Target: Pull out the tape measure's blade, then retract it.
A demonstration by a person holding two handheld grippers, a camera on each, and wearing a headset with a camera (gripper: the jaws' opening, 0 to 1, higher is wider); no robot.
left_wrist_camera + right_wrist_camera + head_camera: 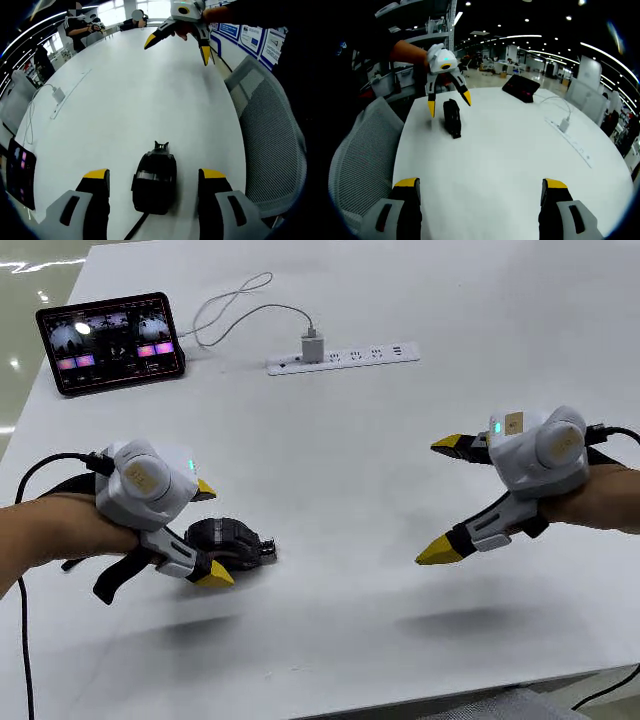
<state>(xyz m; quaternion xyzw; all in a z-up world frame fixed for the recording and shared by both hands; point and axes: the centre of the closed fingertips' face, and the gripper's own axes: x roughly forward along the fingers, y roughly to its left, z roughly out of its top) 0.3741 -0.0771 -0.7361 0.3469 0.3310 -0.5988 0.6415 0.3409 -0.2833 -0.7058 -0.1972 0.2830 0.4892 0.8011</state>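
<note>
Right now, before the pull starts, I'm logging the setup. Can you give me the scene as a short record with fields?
tool: black, rounded-case tape measure lying on the white table
blade: not pulled out, hook at the case mouth
left gripper: open, yellow-tipped jaws either side of the case, gaps on both sides
right gripper: open, holding nothing, over bare table apart from the tool
far side: dark tablet with lit screen; white power strip with a white charger plugged in

Black tape measure (228, 542) resting on the white surface (350, 440).
Blade wound in; only the end hook shows at the case mouth.
</note>
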